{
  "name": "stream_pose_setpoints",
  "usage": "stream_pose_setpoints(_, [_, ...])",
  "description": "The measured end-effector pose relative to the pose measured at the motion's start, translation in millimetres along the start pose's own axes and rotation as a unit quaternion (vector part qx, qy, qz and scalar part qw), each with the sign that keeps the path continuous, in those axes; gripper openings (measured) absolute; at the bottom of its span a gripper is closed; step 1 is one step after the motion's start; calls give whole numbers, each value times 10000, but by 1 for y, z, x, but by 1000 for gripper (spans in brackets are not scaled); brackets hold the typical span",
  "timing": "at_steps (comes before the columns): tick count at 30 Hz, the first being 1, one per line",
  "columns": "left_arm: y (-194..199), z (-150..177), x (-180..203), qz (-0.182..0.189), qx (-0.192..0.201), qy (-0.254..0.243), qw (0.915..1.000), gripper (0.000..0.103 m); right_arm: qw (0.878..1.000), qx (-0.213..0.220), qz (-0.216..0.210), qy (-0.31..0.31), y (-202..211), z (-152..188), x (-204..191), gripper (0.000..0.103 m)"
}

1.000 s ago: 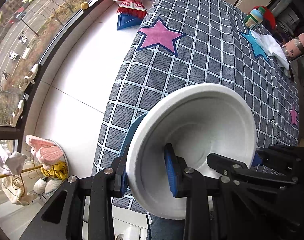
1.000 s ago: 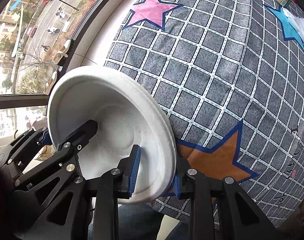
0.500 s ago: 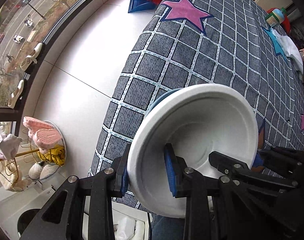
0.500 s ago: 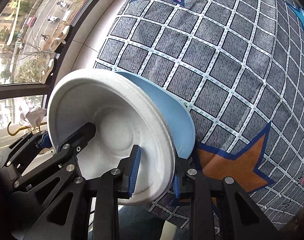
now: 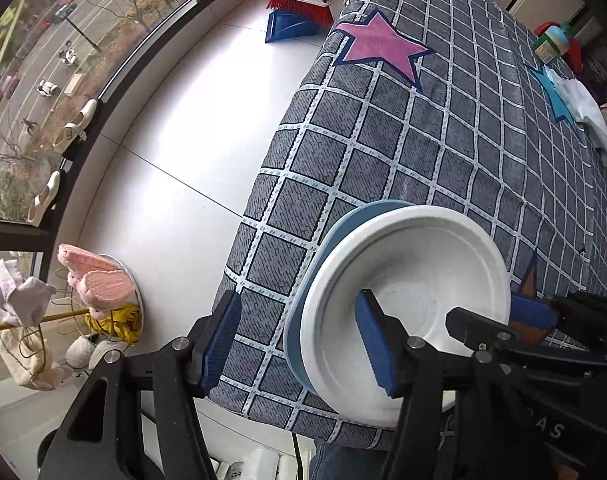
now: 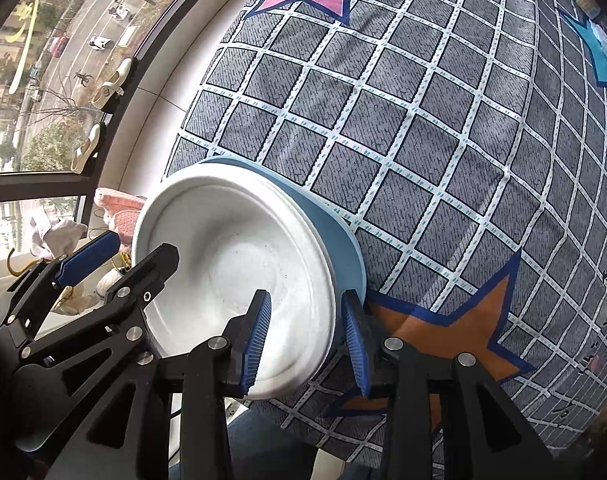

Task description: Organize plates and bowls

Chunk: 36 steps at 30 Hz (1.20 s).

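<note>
A white paper plate [image 5: 419,280] sits nested in a blue plate [image 5: 335,236] near the front left corner of the checked tablecloth [image 5: 443,132]. My left gripper [image 5: 299,344] is open, its fingers straddling the left rims without pressing them. In the right wrist view the white plate [image 6: 231,264] lies in the blue plate [image 6: 339,240]. My right gripper [image 6: 307,340] is open, its pads standing either side of the right rims with a gap.
The table's front and left edges lie just beside the plates. A bottle [image 5: 551,44] and white cloth [image 5: 579,104] are at the far right. A broom and dustpan [image 5: 295,12] stand on the floor; slippers and shoes [image 5: 95,280] lie by the window.
The white plate came down onto the blue plate on the table. Both grippers opened and let go of its rim.
</note>
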<state>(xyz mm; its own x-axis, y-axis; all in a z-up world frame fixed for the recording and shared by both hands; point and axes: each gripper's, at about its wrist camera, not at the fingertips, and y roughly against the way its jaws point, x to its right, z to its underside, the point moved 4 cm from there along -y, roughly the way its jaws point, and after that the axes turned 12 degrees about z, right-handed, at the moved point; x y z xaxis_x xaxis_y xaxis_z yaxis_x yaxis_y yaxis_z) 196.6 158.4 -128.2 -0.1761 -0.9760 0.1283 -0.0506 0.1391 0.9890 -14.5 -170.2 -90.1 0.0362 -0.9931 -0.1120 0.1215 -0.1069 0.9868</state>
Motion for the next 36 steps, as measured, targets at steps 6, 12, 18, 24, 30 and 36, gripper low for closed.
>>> stream_pose_setpoints(6, [15,-3,-5,40,150,-17,9999,84,9997,211,117,-70,17,3,16,71])
stream_pose_setpoints(12, [19,-2,5,-38,197,-276,9994,87,9995,229,197,-33,24,10,24,71])
stream_pose_setpoints(18, [18,4,2,22,98,-212,9997,102,9994,102,209,-273,21,20,46,102])
stream_pose_setpoints(24, [21,10,14,-195,158,-587,9980,103,9984,53,233,-515,19,28,61,102])
stream_pose_setpoints(30, [18,13,24,-243,31,-784,9966,103,9970,-5,102,-773,22,30,73,102])
stream_pose_setpoints(36, [18,12,37,-259,4,-1010,9945,103,9974,24,63,-718,27,28,74,102])
